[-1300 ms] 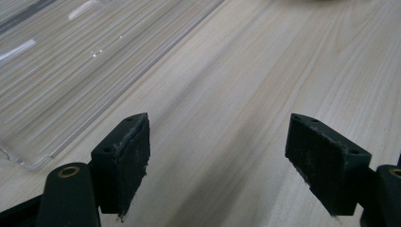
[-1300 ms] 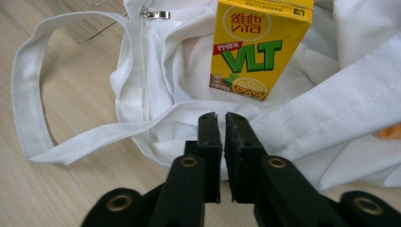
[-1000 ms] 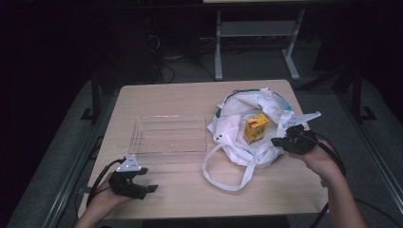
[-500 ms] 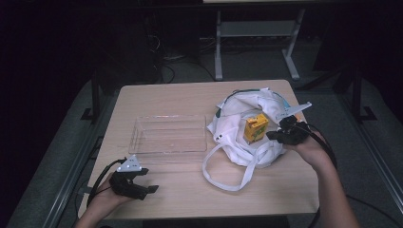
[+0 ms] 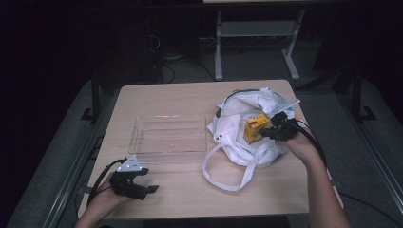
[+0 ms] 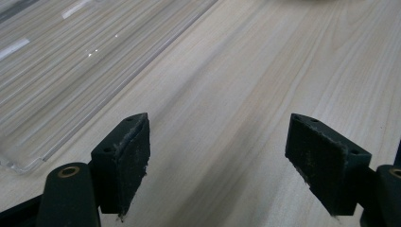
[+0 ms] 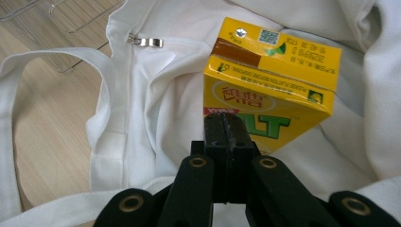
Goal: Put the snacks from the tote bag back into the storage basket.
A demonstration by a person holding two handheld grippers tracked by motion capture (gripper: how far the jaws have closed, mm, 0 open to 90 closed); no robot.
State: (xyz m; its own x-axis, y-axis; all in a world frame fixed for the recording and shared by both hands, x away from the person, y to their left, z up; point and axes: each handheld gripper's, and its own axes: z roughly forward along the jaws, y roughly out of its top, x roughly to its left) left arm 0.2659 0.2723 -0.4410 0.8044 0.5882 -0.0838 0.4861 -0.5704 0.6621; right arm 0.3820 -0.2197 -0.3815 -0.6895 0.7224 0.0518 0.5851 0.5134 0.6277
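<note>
A yellow drink carton [image 5: 254,127] [image 7: 274,90] lies on top of a crumpled white cloth bag [image 5: 237,128] [image 7: 156,109] at the table's right. My right gripper [image 5: 267,133] [image 7: 226,122] is shut with nothing between its jaws, its tips just short of the carton's lower face. Near the front left corner of the table my left gripper [image 5: 147,189] [image 6: 217,151] rests open over bare wood, holding nothing. A clear plastic tray [image 5: 168,135] [image 6: 56,61] lies empty between the two grippers.
The bag's white handles [image 5: 223,171] loop out toward the front of the wooden table [image 5: 190,97]. A metal zipper pull [image 7: 145,41] shows on the bag's edge. Beyond the table stands a metal frame [image 5: 256,33] on a dark floor.
My right gripper has moved left over the bag, closer to the yellow carton. The left gripper has stayed in place.
</note>
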